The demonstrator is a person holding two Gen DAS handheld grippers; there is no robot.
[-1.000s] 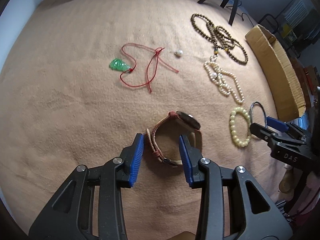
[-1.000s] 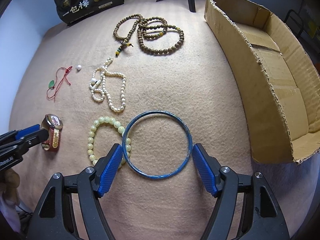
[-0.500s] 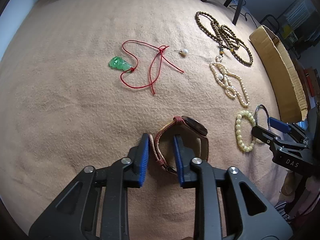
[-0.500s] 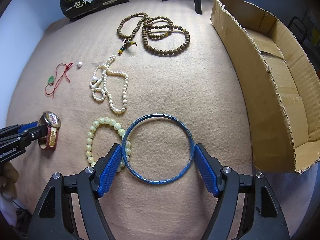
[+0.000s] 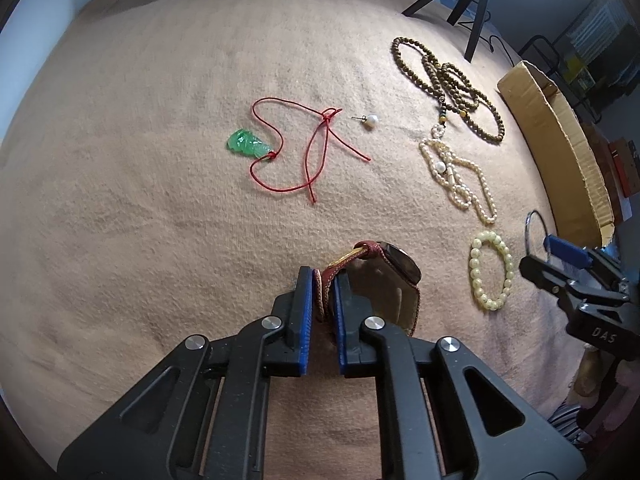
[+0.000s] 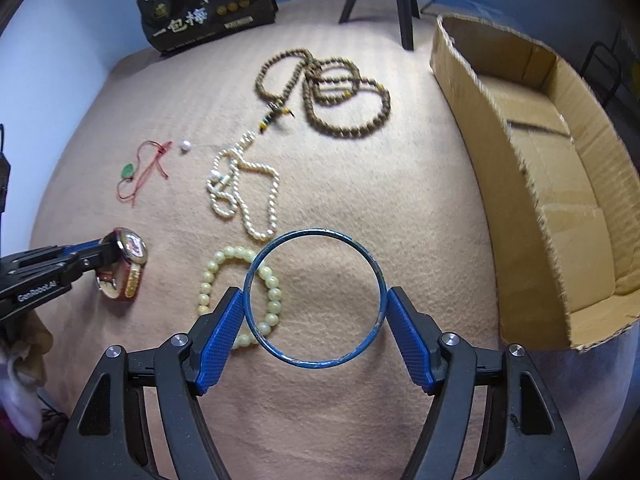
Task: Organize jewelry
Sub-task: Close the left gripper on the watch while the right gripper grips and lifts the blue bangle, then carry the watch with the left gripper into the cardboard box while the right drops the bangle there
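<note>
A watch (image 5: 400, 268) with a red-brown strap stands on its edge on the tan cloth. My left gripper (image 5: 323, 276) is shut on the near side of the strap; from the right wrist view it (image 6: 108, 248) reaches in from the left at the watch (image 6: 130, 246). My right gripper (image 6: 315, 294) is shut on a thin blue bangle (image 6: 316, 232), one pad pressing each side. The bangle overlaps the pale bead bracelet (image 6: 208, 280) below it. In the left wrist view the right gripper (image 5: 546, 258) and bangle (image 5: 529, 220) show at the right edge.
A cardboard box (image 6: 560, 208) lies open on the right. On the cloth are a pearl necklace (image 6: 272, 192), brown bead strands (image 6: 348, 128), a green pendant on red cord (image 5: 244, 145) and a pearl earring (image 5: 372, 121). A black packet (image 6: 208, 8) and tripod legs (image 6: 400, 0) stand behind.
My left gripper's jaws closed from wide apart onto the watch strap. The right gripper kept its hold on the bangle and shifted slightly left, so the bangle now covers more of the pale bracelet.
</note>
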